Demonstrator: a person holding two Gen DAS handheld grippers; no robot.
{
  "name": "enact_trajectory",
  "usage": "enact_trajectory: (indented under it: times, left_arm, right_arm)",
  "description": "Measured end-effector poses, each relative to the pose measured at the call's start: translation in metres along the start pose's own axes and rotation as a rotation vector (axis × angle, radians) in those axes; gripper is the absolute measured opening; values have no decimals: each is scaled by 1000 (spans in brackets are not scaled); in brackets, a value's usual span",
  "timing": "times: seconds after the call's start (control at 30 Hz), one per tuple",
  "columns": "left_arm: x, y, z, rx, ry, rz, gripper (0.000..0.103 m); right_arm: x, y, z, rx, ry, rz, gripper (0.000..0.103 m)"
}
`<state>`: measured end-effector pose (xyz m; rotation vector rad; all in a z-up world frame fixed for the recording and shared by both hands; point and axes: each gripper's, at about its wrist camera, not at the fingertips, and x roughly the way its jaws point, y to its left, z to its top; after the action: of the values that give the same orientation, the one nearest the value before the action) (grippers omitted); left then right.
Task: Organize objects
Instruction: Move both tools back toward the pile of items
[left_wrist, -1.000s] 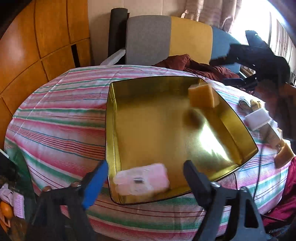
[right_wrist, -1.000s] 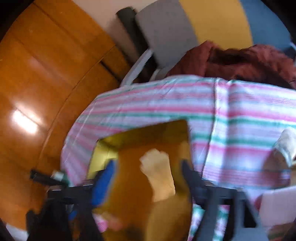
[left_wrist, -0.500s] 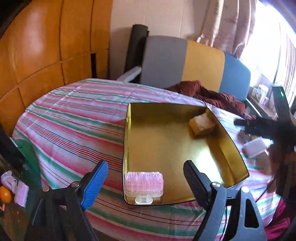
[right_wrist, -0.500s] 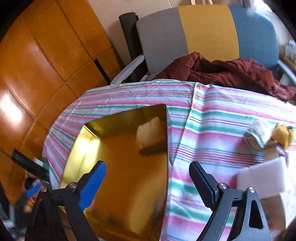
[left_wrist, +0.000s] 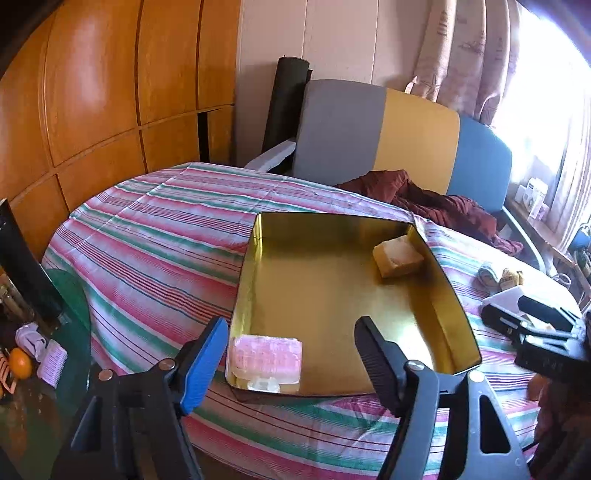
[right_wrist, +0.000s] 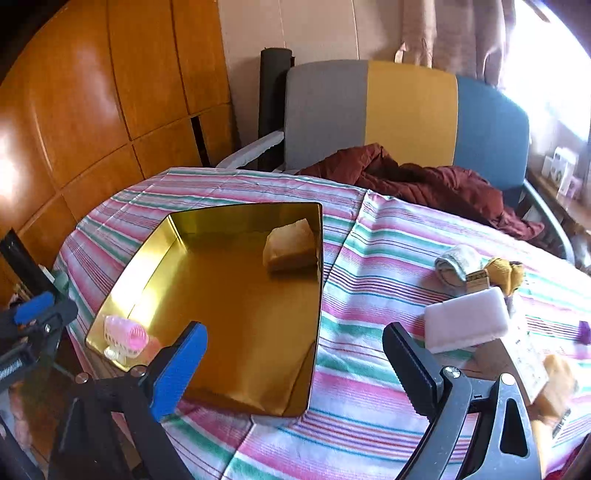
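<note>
The scene is viewed obliquely downward from the near table edge by both wrist cameras, at close range. The gold tray (left_wrist: 436, 280) (right_wrist: 229, 218) is framed centrally from the left, leftward from the right. Tray, striped cloth (left_wrist: 155, 236) (right_wrist: 384, 243) and far chair (left_wrist: 376, 136) (right_wrist: 369, 110) are shared.

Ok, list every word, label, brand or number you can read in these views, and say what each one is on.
None can be read.
Card under the white sponge: rows of small print, too blurred to read.
Paper band on the rolled socks: dark marks, too small to read.
Small boxes on the window ledge: printed fronts, too small to read.
Gold tray, pink brush, yellow sponge: no text visible.
</note>
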<state>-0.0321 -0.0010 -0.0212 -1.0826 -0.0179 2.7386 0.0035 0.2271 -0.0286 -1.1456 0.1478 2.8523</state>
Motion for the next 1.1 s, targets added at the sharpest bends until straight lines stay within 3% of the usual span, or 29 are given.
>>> enact_trajectory:
  times: [0.57,0.83,1.1]
  left_arm:
    - [-9,-23,-4,52,20,-46,70]
    - [-12,-54,1,129,26,-150,70]
    - [-9,-121,0,303,58,-341,70]
  right_arm:
    - [-29,-10,-19,-2,-39,-61,97]
    - [-50,-41,-29,30,-56,-119,97]
    - [-95,-130,-41,195,-86,-281,99]
